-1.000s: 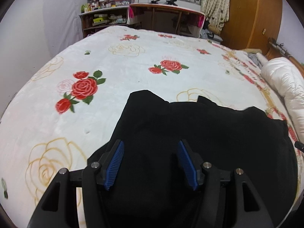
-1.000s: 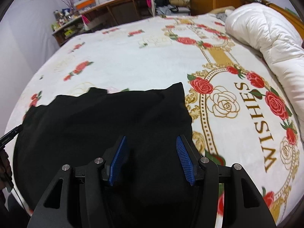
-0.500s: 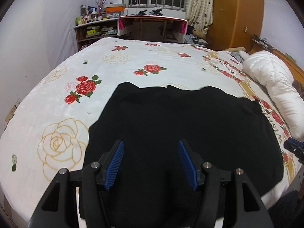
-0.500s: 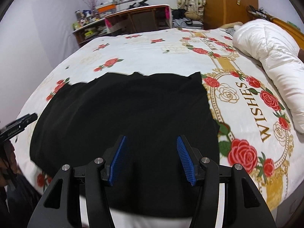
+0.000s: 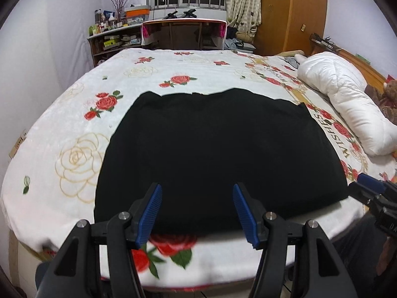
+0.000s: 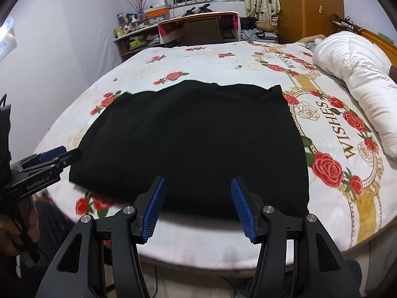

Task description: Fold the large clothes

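Black garment (image 5: 218,154) spread flat near bed (image 5: 74,114) front edge, likely for next fold. Left gripper (image 5: 197,211) fingers apart, empty. Right gripper (image 6: 196,204) fingers just been opening, nothing between, both hovering clear of cloth.

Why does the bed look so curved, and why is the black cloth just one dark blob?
Left wrist view: the fisheye lens bows the bed and darkens the corners; the near edge is blurred. Right wrist view: same bulge; the black garment shows almost no folds, its detail lost in the dim light.
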The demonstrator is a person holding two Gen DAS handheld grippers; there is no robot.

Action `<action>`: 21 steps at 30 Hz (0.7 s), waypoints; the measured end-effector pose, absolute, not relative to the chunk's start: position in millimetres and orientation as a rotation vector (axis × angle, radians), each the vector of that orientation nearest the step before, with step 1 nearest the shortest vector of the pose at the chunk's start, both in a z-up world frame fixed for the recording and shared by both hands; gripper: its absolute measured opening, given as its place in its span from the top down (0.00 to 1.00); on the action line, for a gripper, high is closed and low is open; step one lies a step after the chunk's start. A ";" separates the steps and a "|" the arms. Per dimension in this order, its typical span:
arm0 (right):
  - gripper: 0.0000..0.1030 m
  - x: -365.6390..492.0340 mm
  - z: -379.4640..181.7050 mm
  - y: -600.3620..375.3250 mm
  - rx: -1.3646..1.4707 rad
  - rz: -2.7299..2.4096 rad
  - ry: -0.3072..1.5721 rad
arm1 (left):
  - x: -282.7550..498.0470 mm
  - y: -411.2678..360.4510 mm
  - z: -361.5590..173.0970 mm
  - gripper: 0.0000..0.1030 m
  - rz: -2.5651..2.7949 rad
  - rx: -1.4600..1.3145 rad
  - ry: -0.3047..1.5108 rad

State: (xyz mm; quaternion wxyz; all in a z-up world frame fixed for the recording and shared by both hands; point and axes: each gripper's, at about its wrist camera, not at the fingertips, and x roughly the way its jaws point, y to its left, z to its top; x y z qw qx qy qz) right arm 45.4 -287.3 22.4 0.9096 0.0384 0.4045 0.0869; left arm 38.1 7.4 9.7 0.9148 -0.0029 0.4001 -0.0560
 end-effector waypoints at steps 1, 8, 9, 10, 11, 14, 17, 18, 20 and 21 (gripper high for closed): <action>0.38 40.0 22.1 -286.4 0.081 0.181 0.834 | 33.6 7.1 9.2 0.40 -0.114 -0.010 0.826; 0.35 16.8 18.6 -281.6 0.083 0.187 0.843 | 16.5 6.4 4.0 0.40 -0.114 -0.032 0.850; 0.35 15.0 18.0 -280.4 0.080 0.187 0.846 | 15.6 5.0 3.2 0.40 -0.117 -0.030 0.853; 0.35 12.9 17.2 -278.9 0.075 0.187 0.847 | 14.4 4.0 2.6 0.40 -0.121 -0.028 0.857; 0.35 12.3 17.1 -277.3 0.072 0.188 0.847 | 13.0 2.9 2.2 0.40 -0.123 -0.024 0.860; 0.35 10.3 15.8 -272.7 0.062 0.195 0.850 | 10.2 -0.5 1.1 0.40 -0.126 -0.012 0.866; 0.35 8.7 15.7 -270.9 0.056 0.199 0.849 | 8.9 -1.2 0.1 0.40 -0.130 -0.004 0.869; 0.35 8.3 15.9 -270.4 0.054 0.200 0.848 | 8.4 -1.6 -0.1 0.40 -0.128 -0.002 0.870; 0.35 8.5 15.5 -269.8 0.050 0.200 0.849 | 8.4 -1.5 -0.9 0.40 -0.127 0.003 0.874; 0.35 8.8 15.2 -269.9 0.051 0.199 0.849 | 8.1 -1.6 -1.3 0.40 -0.126 0.007 0.876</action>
